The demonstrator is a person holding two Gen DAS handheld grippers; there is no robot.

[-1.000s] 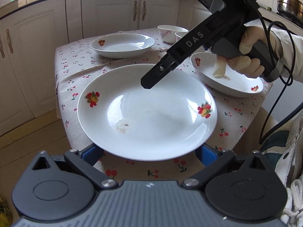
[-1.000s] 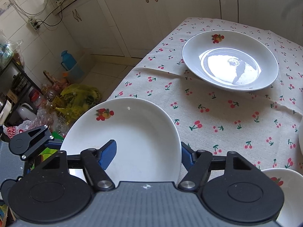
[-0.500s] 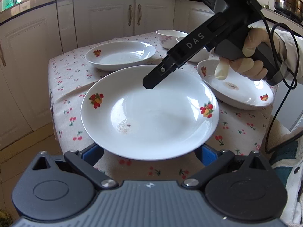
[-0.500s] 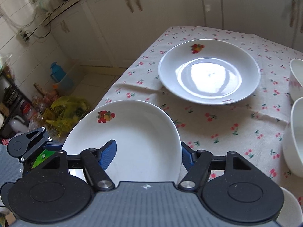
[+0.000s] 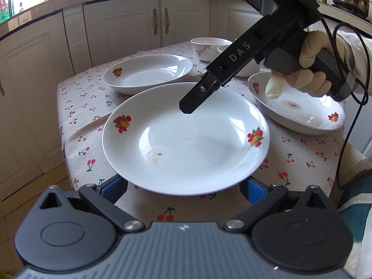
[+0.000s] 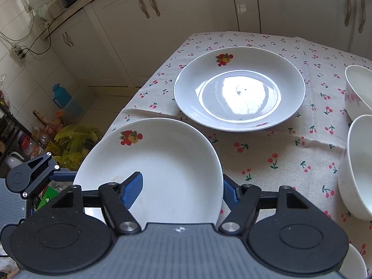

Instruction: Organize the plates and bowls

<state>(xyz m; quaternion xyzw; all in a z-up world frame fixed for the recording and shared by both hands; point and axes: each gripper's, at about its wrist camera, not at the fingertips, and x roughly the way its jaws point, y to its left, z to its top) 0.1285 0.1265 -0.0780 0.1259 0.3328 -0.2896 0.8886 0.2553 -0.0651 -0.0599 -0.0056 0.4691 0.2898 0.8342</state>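
Note:
A white plate with fruit prints (image 5: 186, 139) hangs in the air over the near table corner. My left gripper (image 5: 183, 189) stands wide open, its blue pads at either side under the plate's near rim. My right gripper (image 6: 181, 190) is shut on the plate's rim (image 6: 162, 162), one pad inside, one outside; its body (image 5: 232, 58) reaches in from the upper right in the left wrist view. A second plate (image 5: 147, 73) lies on the far side of the table, also in the right wrist view (image 6: 239, 88). A third plate (image 5: 297, 107) lies at right.
Two white bowls (image 5: 209, 47) stand at the back right, also in the right wrist view (image 6: 358, 162). The table has a cherry-print cloth (image 5: 93, 107). Cabinets (image 5: 130, 28) close in behind. Bags and bottles (image 6: 58, 134) clutter the floor.
Both grippers and the held plate have moved along the table's near side. The far plate and the bowls now sit closer and more central in the right wrist view.

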